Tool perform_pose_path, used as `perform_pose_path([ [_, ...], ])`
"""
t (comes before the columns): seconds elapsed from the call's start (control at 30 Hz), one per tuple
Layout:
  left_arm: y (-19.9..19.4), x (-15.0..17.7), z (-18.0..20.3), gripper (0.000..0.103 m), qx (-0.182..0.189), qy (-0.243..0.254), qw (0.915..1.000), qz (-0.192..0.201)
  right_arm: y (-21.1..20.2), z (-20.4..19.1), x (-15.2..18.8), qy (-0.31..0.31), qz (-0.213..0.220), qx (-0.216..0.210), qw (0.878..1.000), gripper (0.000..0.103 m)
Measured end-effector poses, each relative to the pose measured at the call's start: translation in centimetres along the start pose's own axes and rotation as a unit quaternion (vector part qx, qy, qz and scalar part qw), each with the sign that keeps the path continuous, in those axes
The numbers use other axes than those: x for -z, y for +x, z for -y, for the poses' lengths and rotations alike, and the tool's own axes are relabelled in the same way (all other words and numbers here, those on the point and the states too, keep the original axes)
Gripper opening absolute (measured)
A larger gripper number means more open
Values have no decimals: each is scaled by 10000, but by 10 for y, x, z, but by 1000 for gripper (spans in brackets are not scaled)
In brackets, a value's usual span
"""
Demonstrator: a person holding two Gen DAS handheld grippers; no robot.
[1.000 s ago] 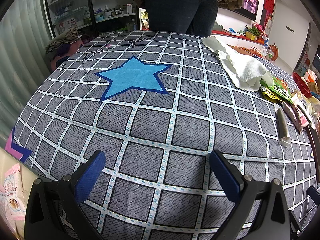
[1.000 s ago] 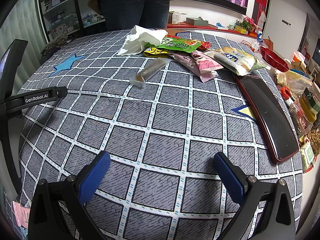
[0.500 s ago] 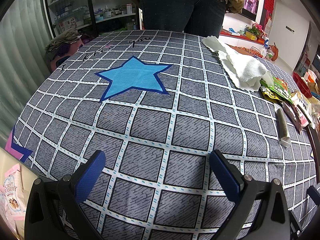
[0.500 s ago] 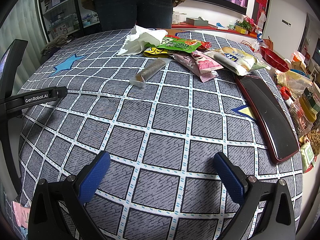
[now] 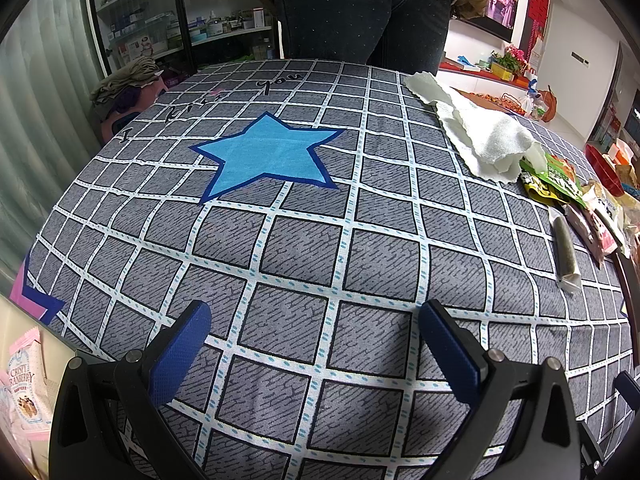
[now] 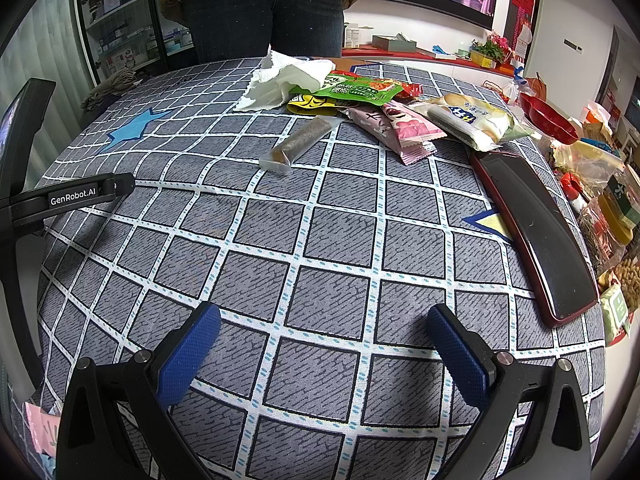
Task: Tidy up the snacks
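Snacks lie in a loose pile at the far side of the table: a brown bar in clear wrap [image 6: 297,145], a green packet [image 6: 352,90], a yellow packet [image 6: 312,105], pink packets [image 6: 404,130] and a bread pack [image 6: 468,120]. A dark red tray [image 6: 536,236] lies empty to their right. My right gripper [image 6: 324,344] is open and empty above the near cloth. My left gripper [image 5: 316,340] is open and empty over bare cloth; the bar [image 5: 566,252] and the packets [image 5: 556,182] show at its far right.
A white paper towel [image 6: 286,80] lies beside the pile. More bags and a red bowl [image 6: 550,120] crowd the right edge. A person stands at the far edge [image 6: 264,8]. A pink snack bag [image 5: 22,384] sits below the table's left edge.
The person at the far edge has shifted sideways. Both grippers have held still and open.
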State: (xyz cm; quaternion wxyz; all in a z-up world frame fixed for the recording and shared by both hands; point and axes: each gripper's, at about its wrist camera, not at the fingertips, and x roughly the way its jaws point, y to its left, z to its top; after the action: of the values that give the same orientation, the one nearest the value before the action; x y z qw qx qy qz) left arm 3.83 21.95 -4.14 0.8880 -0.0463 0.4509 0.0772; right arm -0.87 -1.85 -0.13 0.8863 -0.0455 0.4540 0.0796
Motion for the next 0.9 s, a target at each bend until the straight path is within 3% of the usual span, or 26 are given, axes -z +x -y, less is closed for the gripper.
perform_pose_path([
  [0.9,1,0,0,103,-3,-3,10000,3,1,1,0,-6,0,6,10000,103],
])
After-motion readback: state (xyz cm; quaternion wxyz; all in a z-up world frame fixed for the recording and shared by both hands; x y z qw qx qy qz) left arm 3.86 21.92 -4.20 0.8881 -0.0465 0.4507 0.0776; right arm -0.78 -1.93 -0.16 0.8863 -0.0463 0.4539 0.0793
